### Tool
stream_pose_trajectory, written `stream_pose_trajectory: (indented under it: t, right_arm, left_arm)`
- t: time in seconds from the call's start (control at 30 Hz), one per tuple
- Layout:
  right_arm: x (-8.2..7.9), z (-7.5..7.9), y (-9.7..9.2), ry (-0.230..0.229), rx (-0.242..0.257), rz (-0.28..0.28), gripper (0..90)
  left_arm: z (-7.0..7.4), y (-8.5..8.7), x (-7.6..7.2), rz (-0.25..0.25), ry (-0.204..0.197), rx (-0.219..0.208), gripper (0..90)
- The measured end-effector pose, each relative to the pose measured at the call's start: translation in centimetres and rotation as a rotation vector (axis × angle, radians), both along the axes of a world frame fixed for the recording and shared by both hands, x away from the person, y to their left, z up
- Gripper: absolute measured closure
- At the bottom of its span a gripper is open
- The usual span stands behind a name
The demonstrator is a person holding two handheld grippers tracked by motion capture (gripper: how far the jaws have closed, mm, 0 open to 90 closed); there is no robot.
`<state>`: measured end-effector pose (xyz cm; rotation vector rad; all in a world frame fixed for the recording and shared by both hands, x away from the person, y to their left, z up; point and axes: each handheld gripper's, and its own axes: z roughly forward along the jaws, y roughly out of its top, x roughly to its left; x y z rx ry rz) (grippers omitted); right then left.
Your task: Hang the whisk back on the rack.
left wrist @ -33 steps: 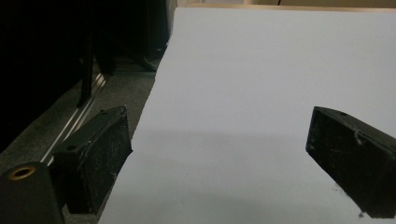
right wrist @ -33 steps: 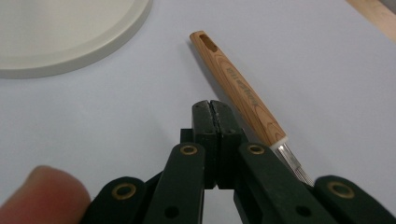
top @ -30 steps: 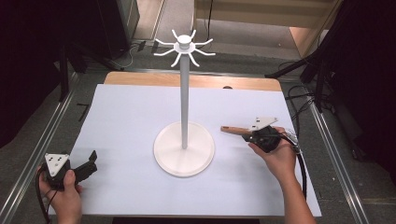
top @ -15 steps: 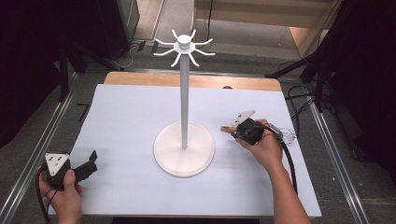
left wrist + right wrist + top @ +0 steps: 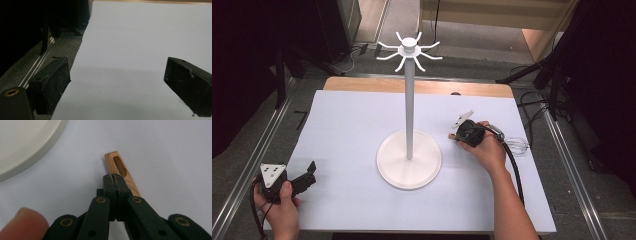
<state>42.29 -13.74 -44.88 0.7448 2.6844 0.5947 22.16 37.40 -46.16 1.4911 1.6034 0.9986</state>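
Left gripper [image 5: 307,177] sits at the near left corner of the white-covered table [image 5: 347,130], held low in the person's left hand [image 5: 279,205]. In the left gripper view its two black jaws stand wide apart with nothing between them, pointing across bare white cover along the left edge. It looks parked.

Centre of the table: tall white hook stand [image 5: 409,100], a round flat base, a slim post, and a crown of curved hooks at the top. All the hooks are bare.

Right of the base, toward the right edge: right gripper [image 5: 456,134] in the person's right hand [image 5: 487,147], aimed toward the stand. In the right gripper view its jaws are pressed tight together. Just past and beside the tips lies a flat wooden handle with a long slot at its end [image 5: 119,168]; the closed tips sit over its near part, and I cannot tell whether they pinch it or merely rest on it. The rim of the white base shows at that view's upper left, near but apart from the handle. In the high view a wire whisk head [image 5: 519,145] shows behind the hand, near the right edge, likely the other end of the same utensil.

Judgement: the step looks like getting the whisk up to a hook. The slot is what must go over a hook, so the grip should stay behind it and be firm enough that the handle cannot swivel. Raise clear of the base before swinging toward the post.
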Motion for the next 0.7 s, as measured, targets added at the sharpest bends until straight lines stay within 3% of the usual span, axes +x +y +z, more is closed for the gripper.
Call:
stream_pose_trajectory:
  t: [0.1, 0.23, 0.37, 0.5, 0.7]
  right_arm:
    - [0.1, 0.6, -0.7, 0.021, 0.027, 0.024, 75.7]
    - [0.3, 1.1, -0.9, 0.058, -0.046, 0.074, 68.5]
    - [0.7, 1.5, -1.3, 0.08, -0.083, 0.1, 68.7]
    - [1.2, 1.9, -1.8, 0.066, -0.08, 0.082, 68.3]
    - [1.8, 1.8, -2.7, 0.085, -0.103, 0.062, 69.0]
  left_arm:
    - [0.0, 0.0, 0.0, -0.001, 0.0, 0.003, 7.3]
    - [0.0, -0.1, 0.1, 0.0, 0.003, 0.009, 7.3]
    - [0.0, -0.1, 0.1, 0.002, 0.0, 0.005, 7.3]
    - [0.0, 0.0, 0.1, 0.001, 0.001, 0.006, 7.3]
    - [0.0, 0.0, 0.1, -0.002, 0.005, 0.006, 7.3]
